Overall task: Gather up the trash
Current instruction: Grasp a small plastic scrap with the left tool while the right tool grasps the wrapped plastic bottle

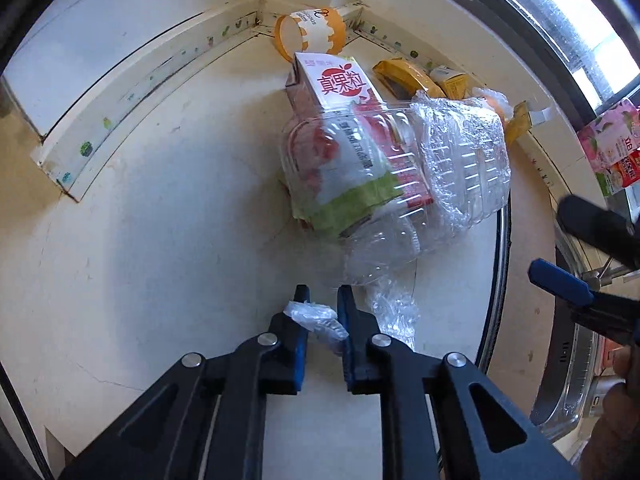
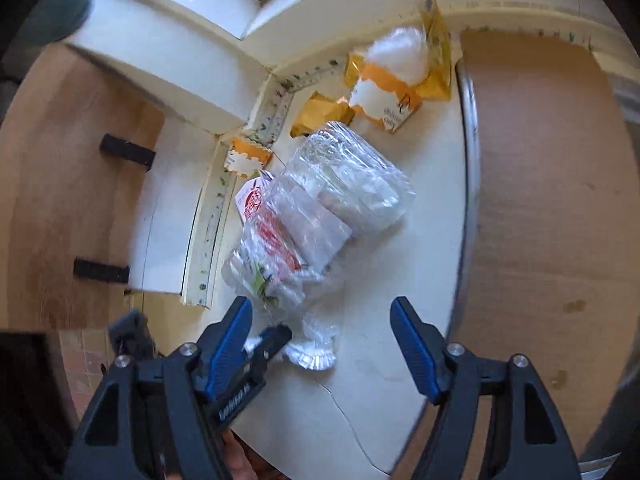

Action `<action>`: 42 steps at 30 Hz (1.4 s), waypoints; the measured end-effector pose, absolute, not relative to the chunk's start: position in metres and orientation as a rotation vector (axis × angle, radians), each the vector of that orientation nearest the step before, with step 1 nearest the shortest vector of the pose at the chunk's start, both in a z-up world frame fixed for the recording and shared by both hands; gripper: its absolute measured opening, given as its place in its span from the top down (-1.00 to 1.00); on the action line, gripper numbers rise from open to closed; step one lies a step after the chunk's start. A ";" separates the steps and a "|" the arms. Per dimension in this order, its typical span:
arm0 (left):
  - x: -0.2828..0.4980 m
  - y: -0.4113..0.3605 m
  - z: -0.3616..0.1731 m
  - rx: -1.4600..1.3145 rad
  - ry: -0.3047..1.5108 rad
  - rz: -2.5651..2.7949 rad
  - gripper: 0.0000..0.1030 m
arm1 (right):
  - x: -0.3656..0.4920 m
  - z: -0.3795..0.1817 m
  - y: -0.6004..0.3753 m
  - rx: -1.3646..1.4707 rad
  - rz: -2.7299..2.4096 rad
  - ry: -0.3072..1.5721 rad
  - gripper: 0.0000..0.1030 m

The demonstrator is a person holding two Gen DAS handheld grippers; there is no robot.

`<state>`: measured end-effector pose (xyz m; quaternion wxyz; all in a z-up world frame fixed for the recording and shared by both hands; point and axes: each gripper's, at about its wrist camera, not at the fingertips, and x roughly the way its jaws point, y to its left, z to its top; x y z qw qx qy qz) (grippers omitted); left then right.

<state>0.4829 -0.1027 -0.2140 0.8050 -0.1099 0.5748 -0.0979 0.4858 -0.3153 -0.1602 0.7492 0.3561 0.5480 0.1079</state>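
Observation:
A heap of trash lies in the corner of a white counter (image 1: 160, 240). It holds a clear plastic container (image 1: 440, 160) swathed in cling film, and a red-and-white drink carton (image 1: 340, 80) against it. My left gripper (image 1: 323, 300) is shut on a crumpled tail of the cling film (image 1: 316, 318) at the near end of the heap. The right wrist view shows the left gripper (image 2: 276, 336) pinching that film (image 2: 312, 344). My right gripper (image 2: 320, 310) stands open just above it, with nothing pressed between its pads; one blue-padded finger (image 1: 560, 280) shows at the right.
Behind the heap lie an orange paper band (image 1: 308, 32), a yellow wrapper (image 1: 404, 76) and a small yellow carton (image 1: 452, 80). A pink carton (image 1: 612, 148) stands at the right. A metal rim (image 2: 468, 160) borders a brown board (image 2: 540, 200). Walls close the corner.

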 end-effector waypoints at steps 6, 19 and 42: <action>0.455 -0.069 -0.206 -0.280 1.216 -0.166 0.86 | 0.510 -0.186 -0.306 0.976 0.123 1.235 -0.88; 0.417 -0.021 -0.185 -0.320 1.173 -0.096 0.86 | 0.529 -0.212 -0.276 1.000 -0.135 1.314 -0.99; 0.393 -0.024 -0.141 -0.243 1.064 -0.145 0.86 | 0.478 -0.202 -0.283 0.936 -0.023 1.240 -0.63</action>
